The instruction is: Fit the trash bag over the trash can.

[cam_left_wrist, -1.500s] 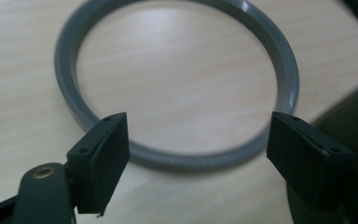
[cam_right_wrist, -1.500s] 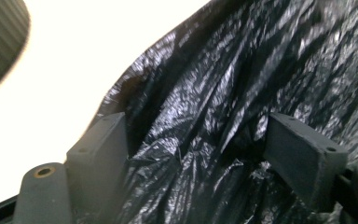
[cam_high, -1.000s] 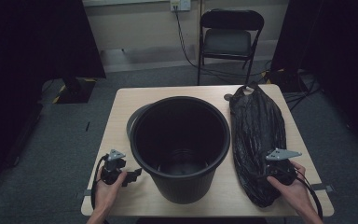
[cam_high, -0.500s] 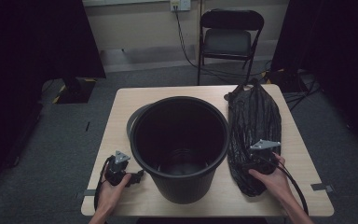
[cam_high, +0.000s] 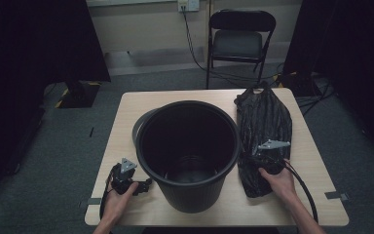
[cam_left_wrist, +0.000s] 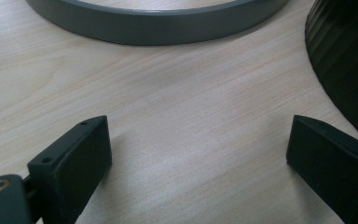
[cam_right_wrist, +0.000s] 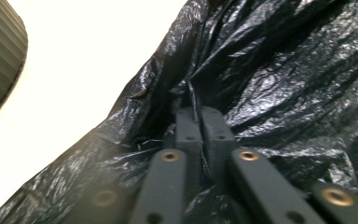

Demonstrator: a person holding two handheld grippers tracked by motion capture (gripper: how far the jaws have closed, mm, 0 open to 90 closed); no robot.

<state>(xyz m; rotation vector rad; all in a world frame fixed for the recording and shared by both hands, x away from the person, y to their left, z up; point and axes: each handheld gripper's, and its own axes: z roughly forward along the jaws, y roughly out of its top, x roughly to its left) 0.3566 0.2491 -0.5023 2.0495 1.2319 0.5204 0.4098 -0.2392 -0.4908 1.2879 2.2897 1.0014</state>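
Black plastic is now pinched: right gripper (cam_right_wrist: pixel 199 116) has just closed on a fold of the bin bag (cam_high: pixel 263 131), near its front end on the worktop (cam_high: pixel 126 126) beside the bucket (cam_high: pixel 187 151). Left gripper (cam_left_wrist: pixel 198 154) has been opening, nothing between. Bag looks ready to lift.

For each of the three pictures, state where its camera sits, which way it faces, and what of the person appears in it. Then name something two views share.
High view: above the person's side, looking forward and down on the table; both forearms, left gripper, right gripper.
Left gripper view: on the left gripper, low over the wood, facing a grey ring; its jaws stand open.
Right gripper view: on the right gripper, facing the black plastic bag; jaws pinch a fold.
Shared: the black bucket, in the high and left gripper views.
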